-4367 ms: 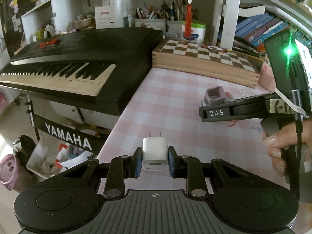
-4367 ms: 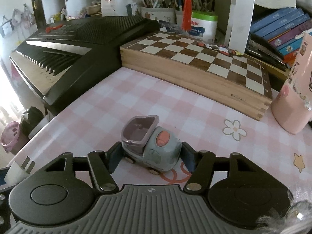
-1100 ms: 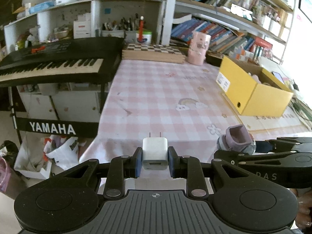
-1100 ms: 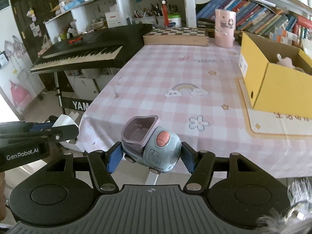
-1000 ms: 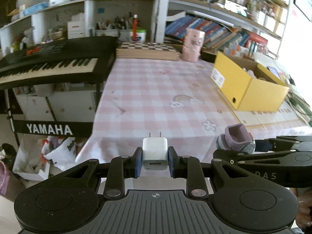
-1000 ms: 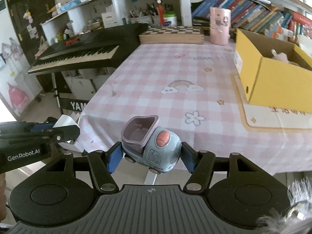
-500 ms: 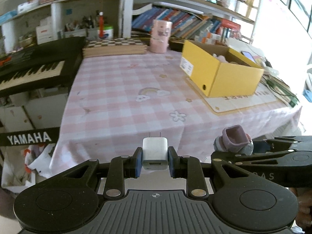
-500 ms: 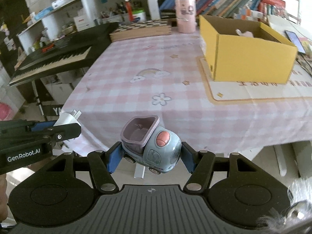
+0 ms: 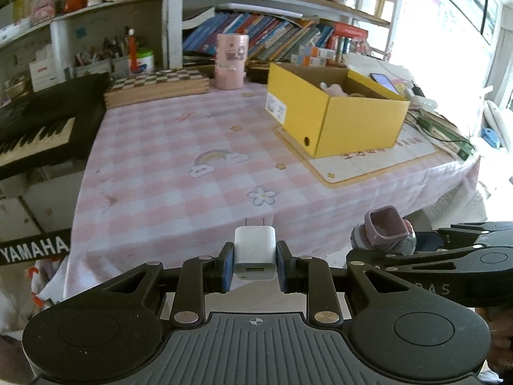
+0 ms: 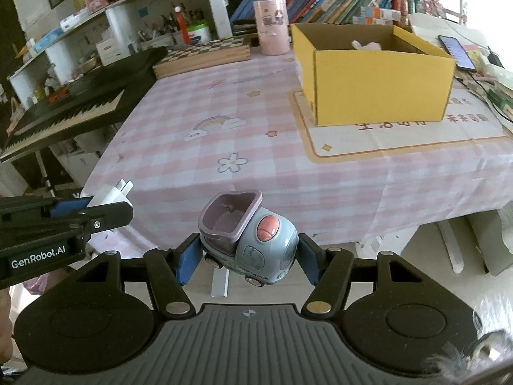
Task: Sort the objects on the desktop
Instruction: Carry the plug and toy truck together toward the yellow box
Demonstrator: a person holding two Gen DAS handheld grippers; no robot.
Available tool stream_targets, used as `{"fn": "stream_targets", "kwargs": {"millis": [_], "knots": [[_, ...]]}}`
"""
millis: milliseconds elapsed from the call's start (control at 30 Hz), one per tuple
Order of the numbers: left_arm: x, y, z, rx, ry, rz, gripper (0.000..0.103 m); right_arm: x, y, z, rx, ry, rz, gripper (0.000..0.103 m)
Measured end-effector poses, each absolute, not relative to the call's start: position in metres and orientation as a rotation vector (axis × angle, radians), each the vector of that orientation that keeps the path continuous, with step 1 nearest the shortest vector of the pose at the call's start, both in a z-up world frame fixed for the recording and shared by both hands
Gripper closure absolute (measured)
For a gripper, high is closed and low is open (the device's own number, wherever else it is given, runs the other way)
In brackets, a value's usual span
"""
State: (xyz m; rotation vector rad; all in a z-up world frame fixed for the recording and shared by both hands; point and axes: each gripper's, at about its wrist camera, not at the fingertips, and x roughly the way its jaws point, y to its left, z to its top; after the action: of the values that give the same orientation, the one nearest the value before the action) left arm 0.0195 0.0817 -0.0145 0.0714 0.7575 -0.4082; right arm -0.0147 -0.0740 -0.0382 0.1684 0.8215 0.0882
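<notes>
We hold two things in the air, short of the near edge of a table (image 9: 166,160) covered in a pink checked cloth. The left hand-held gripper (image 9: 255,264) is clamped on a small white charger plug (image 9: 255,250), its two metal prongs pointing forward and away from us. To its right, the right hand-held gripper (image 10: 247,253) grips a blue-grey toy truck (image 10: 256,243) with a mauve tipper bucket and a pink button on top; its pads press the truck's front and back ends, and the wheels hang free below.

Ahead of both hand-held grippers and off to the right, well apart from them, an open yellow cardboard box (image 10: 378,73) stands on a cream mat (image 10: 400,131). Something pale and soft already lies inside it. We judge this box to be the sorting bin, and the step in hand to be carrying both things to it.

To do it well, we should keep both grips firm and bring each hand-held gripper over the box's near wall with room to spare, not across it at rim level. One hand should go first, since the two sit just beside each other and could knock together over the opening. We should lower the truck well inside before letting go, because it has wheels and may roll or tip on landing. The plug is light and can drop from low down.
</notes>
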Motion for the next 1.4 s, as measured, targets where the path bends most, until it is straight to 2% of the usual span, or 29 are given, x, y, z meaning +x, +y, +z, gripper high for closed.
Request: {"fn": "stream_targets", "kwargs": {"millis": [1400], "knots": [[0.066, -0.05, -0.012, 0.135, 0.759, -0.547, 0.078, 0.009, -0.2, -0.031, 0.218, 0.819, -0.043, 0.042]]}}
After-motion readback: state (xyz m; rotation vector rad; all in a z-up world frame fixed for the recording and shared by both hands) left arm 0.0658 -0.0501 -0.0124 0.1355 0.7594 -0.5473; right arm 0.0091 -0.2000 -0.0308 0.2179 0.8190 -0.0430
